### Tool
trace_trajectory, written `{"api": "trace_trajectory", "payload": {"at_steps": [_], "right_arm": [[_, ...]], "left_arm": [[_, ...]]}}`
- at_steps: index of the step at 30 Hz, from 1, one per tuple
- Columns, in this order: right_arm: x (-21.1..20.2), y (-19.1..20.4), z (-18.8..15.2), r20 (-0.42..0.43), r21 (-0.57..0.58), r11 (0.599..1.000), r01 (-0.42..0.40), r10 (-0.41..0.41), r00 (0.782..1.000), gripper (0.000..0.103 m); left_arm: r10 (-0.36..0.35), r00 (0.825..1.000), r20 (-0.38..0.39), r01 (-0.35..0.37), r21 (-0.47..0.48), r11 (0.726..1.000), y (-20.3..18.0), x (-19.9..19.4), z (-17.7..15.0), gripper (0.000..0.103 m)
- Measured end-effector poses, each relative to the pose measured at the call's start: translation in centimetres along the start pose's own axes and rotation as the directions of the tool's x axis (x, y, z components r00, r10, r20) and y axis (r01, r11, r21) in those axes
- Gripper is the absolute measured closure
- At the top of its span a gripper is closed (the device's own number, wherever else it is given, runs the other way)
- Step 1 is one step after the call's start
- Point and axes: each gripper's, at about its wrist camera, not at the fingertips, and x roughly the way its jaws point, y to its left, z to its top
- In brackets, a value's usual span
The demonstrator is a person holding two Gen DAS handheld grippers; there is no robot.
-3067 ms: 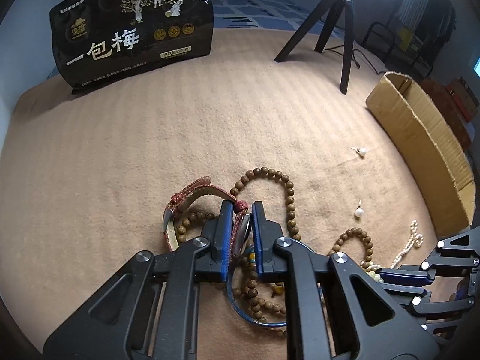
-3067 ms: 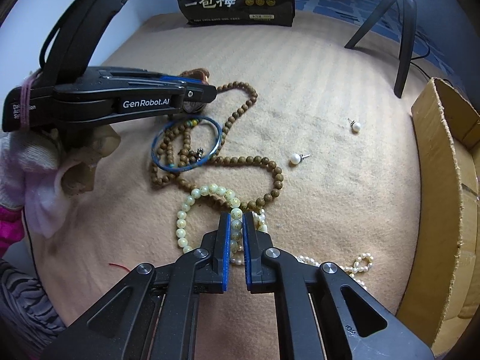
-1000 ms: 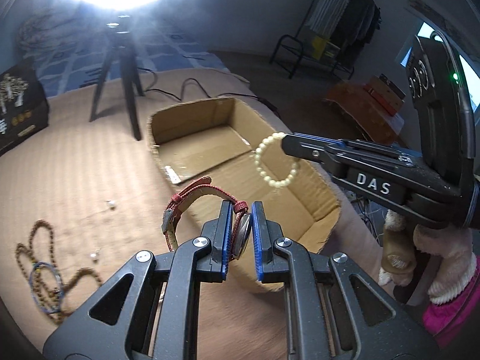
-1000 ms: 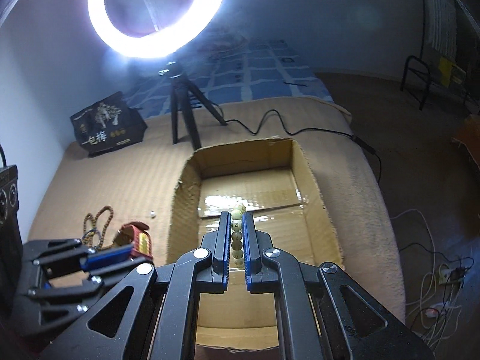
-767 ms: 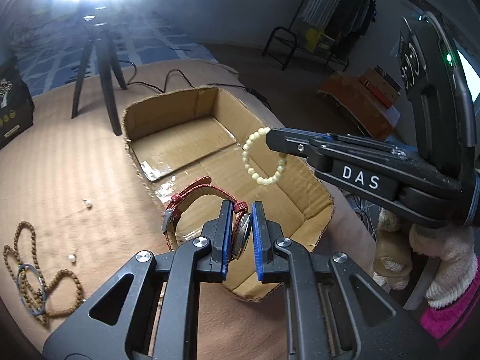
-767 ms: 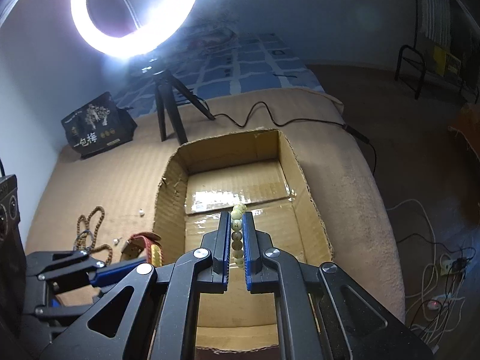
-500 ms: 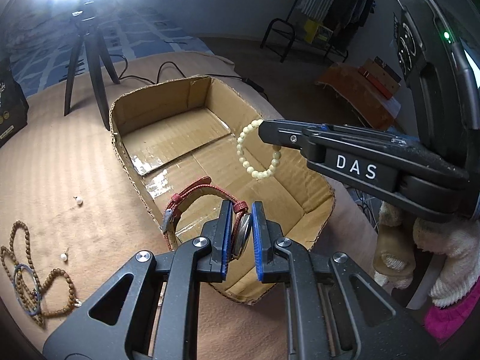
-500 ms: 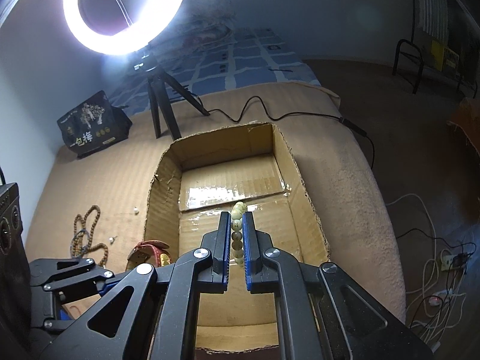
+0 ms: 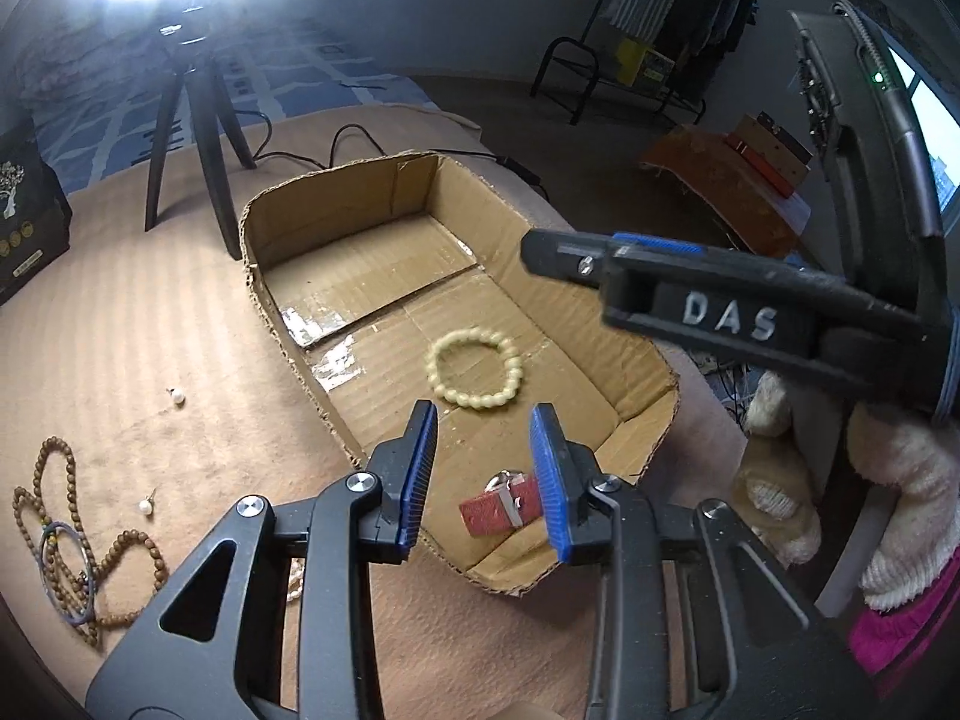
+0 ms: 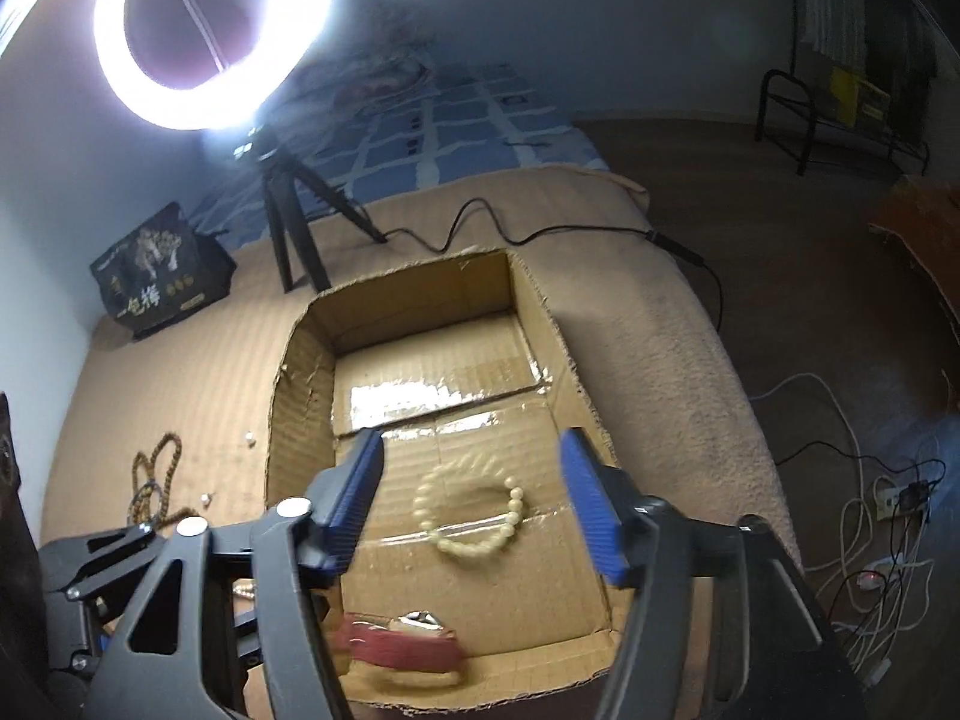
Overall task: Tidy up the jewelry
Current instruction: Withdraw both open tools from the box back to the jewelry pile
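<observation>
My left gripper [image 9: 483, 480] hangs over the near end of the cardboard box [image 9: 336, 198], its jaws opening with nothing pressed between them. The red-strapped watch [image 9: 498, 507] lies on the box floor just below them; it looks blurred in the right wrist view [image 10: 396, 651]. My right gripper [image 10: 474, 504] is above the middle of the box [image 10: 300, 396], its jaws also opening and empty. The pale bead bracelet [image 10: 474, 516] rests flat on the box floor under it, also visible as the bracelet [image 9: 474, 375] in the left wrist view.
On the tan blanket left of the box lie a brown bead necklace [image 9: 60, 516], a blue bangle [image 9: 63, 576] and two pearl earrings [image 9: 176, 397]. A tripod [image 9: 204, 120] with a ring light [image 10: 210, 30] and a black bag [image 10: 162, 264] stand behind. Cables lie on the floor at right.
Both grippers have gone from shut to open. The watch has left the left jaws and the pale bracelet the right jaws; both now lie inside the box.
</observation>
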Motion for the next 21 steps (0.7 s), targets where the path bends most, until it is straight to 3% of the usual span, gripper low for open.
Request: {"api": "trace_trajectory", "payload": {"at_steps": [1,9,21], "right_arm": [[0.0,-0.1,0.1,0.001,0.003,1.000,0.001,-0.001,1.000,0.041],[0.1,-0.3,0.0,-0.010,0.023,1.000,0.006,-0.006,1.000,0.035],[-1.2,0.5,-0.1,0.024,0.041,0.999,-0.026,0.025,0.999,0.035]], "left_arm": [[0.003,1.000,-0.002,-0.003,-0.001,1.000,0.1,0.0,-0.1,0.070],[0.017,1.000,0.016,-0.016,-0.013,1.000,0.5,-0.9,-0.5,0.034],[0.055,0.998,0.029,-0.055,-0.010,0.998,2.3,-3.7,-1.1,0.033]]}}
